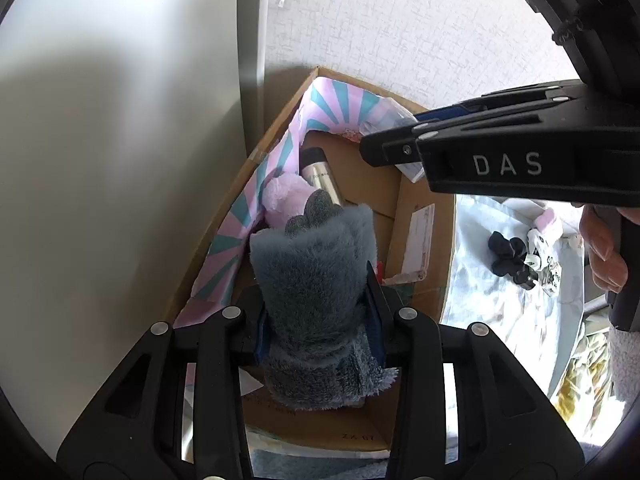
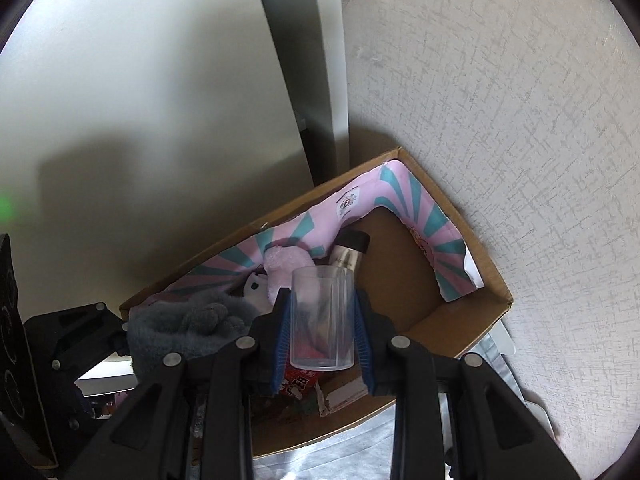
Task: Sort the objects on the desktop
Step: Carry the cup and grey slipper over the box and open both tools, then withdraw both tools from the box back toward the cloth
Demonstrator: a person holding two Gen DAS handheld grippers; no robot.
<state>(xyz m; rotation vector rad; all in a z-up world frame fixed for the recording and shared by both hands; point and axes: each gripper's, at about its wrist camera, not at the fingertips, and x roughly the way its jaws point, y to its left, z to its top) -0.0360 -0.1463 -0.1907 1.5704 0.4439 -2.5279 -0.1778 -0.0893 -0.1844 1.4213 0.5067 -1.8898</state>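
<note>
Left gripper [image 1: 316, 320] clamped on one grey fuzzy paw glove [image 1: 316, 280], held above the open cardboard box [image 2: 492, 292]. Right gripper [image 2: 322, 336] closed on one clear plastic cup [image 2: 322, 320], also over the box. In the box: one pink-and-teal striped sheet [image 2: 400, 192], one steel bottle [image 2: 350, 254], one pink plush toy [image 2: 286, 266].

surface: tabletop under pale cloth [image 1: 500, 312] | at 9 o'clock: cardboard box [image 1: 424, 240] | at 3 o'clock: small black and white bits [image 1: 520, 258], what they are unclear
</note>
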